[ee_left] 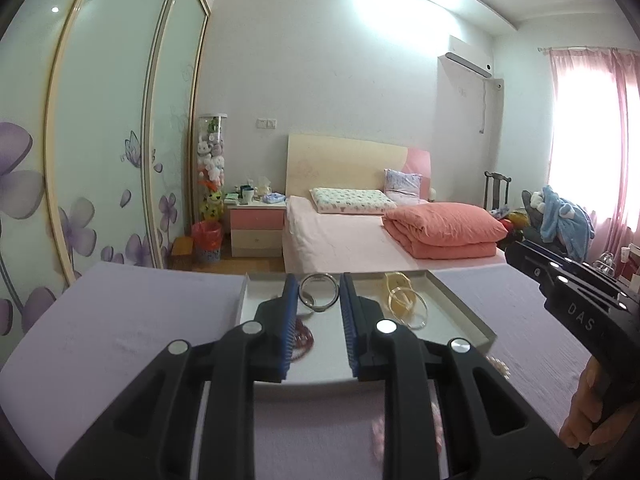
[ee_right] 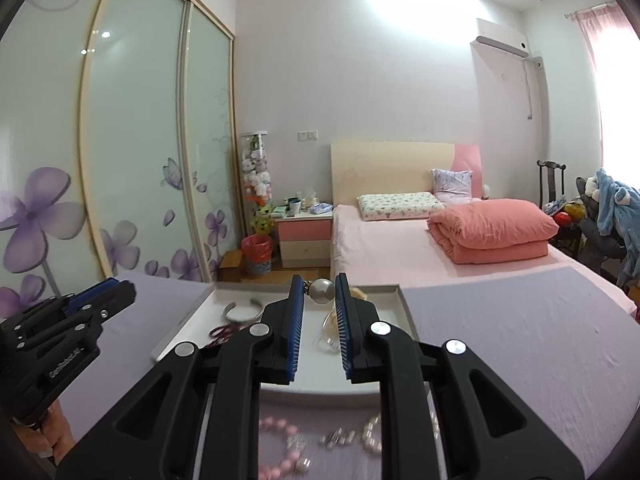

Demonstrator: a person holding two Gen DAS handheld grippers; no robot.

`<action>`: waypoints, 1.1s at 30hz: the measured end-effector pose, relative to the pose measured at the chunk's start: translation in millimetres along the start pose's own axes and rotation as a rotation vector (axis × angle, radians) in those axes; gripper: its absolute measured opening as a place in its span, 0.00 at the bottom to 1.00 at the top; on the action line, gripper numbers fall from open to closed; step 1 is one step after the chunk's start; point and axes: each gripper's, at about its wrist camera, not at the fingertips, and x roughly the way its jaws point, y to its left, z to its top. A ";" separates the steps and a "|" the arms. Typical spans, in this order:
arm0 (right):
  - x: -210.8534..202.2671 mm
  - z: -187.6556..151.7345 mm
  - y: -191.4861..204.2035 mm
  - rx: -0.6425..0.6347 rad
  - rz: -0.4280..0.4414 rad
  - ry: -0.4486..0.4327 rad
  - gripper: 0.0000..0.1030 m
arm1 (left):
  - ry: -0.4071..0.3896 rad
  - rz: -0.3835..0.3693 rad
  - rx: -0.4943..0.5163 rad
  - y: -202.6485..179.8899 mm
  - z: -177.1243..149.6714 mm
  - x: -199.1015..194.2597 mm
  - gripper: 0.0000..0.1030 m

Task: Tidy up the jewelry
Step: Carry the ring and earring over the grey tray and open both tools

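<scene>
My right gripper (ee_right: pixel 319 278) is shut on a large pearl ornament (ee_right: pixel 323 291) with a small metal piece on its left, held in the air above the far rim of a shallow white tray (ee_right: pixel 404 304). In the tray lie a silver bangle (ee_left: pixel 319 294), gold bangles (ee_left: pixel 404 304) and dark red beads (ee_left: pixel 305 332). My left gripper (ee_left: pixel 318 278) hovers over the tray's near side, its blue pads a narrow gap apart with nothing between them; the silver bangle shows through the gap. From the right wrist view, the left gripper (ee_right: pixel 120 288) is left of the tray.
A lavender cloth (ee_left: pixel 132 336) covers the table. Near its front edge lie a pink bead bracelet (ee_right: pixel 280 428), a small crystal piece (ee_right: pixel 338 436) and a pearl bracelet (ee_right: pixel 372 436). Beyond the table are a bed (ee_left: pixel 340 236), a nightstand and sliding wardrobe doors.
</scene>
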 end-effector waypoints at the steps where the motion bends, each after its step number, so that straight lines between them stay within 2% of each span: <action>1: 6.5 2.5 -0.9 0.000 -0.008 -0.004 0.17 | -0.001 0.001 0.000 0.3 1.7 4.1 0.21; 10: 55.5 -2.0 -2.1 0.022 -0.022 0.045 0.17 | -0.010 0.010 0.009 0.5 9.3 45.5 0.21; 14: 78.6 -7.3 0.2 0.025 -0.017 0.086 0.17 | 0.021 0.008 -0.005 5.8 8.6 70.0 0.21; 22: 122.6 -18.2 -3.3 0.062 -0.012 0.221 0.17 | 0.087 0.012 -0.020 11.7 -1.0 111.2 0.21; 33: 144.7 -31.3 -4.4 0.080 -0.015 0.316 0.17 | 0.159 0.012 -0.033 18.2 -17.5 138.4 0.21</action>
